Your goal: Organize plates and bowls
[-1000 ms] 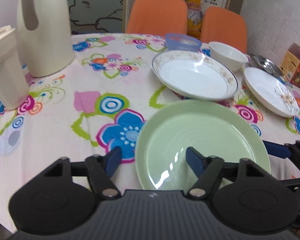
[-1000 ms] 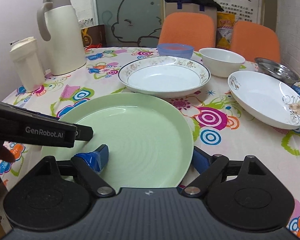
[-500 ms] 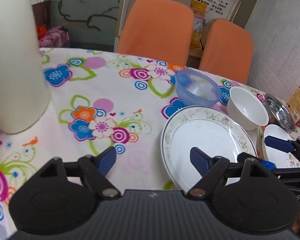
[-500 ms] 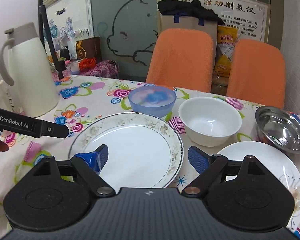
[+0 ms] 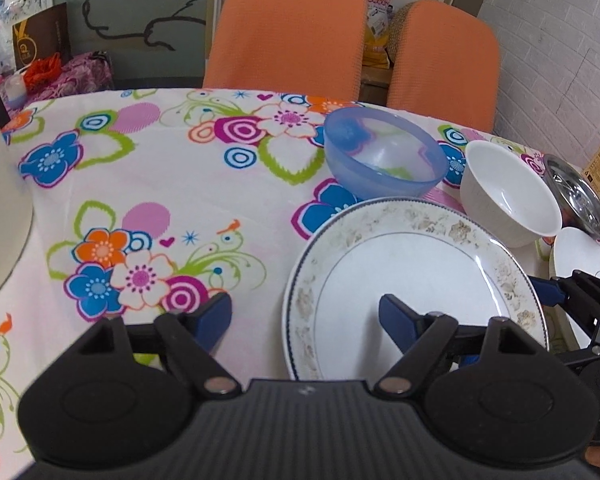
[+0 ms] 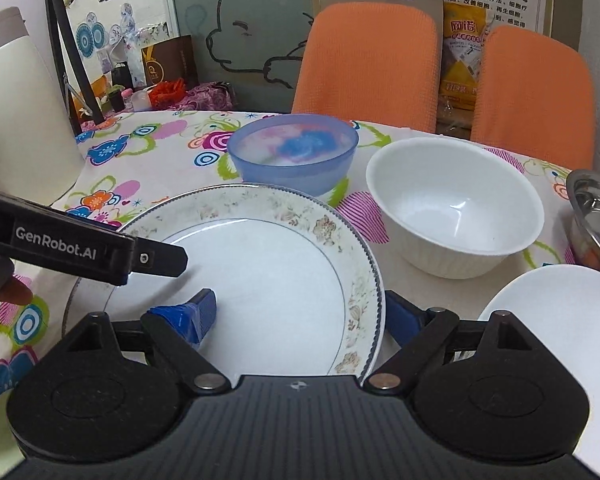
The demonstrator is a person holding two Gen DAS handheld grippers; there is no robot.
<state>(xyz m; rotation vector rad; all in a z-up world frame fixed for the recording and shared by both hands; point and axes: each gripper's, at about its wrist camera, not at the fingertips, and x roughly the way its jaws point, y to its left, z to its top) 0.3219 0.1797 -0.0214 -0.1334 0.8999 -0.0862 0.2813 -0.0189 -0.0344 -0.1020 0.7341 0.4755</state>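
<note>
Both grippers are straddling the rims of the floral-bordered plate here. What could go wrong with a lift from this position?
1. The right gripper, jaws opening, straddles the right rim of the white floral-bordered plate; the left gripper straddles the left rim. Uneven closing could tilt the plate.
2. The translucent blue plastic bowl sits close behind the plate, the white ceramic bowl to its right. Pushing the plate forward may knock them.
</note>
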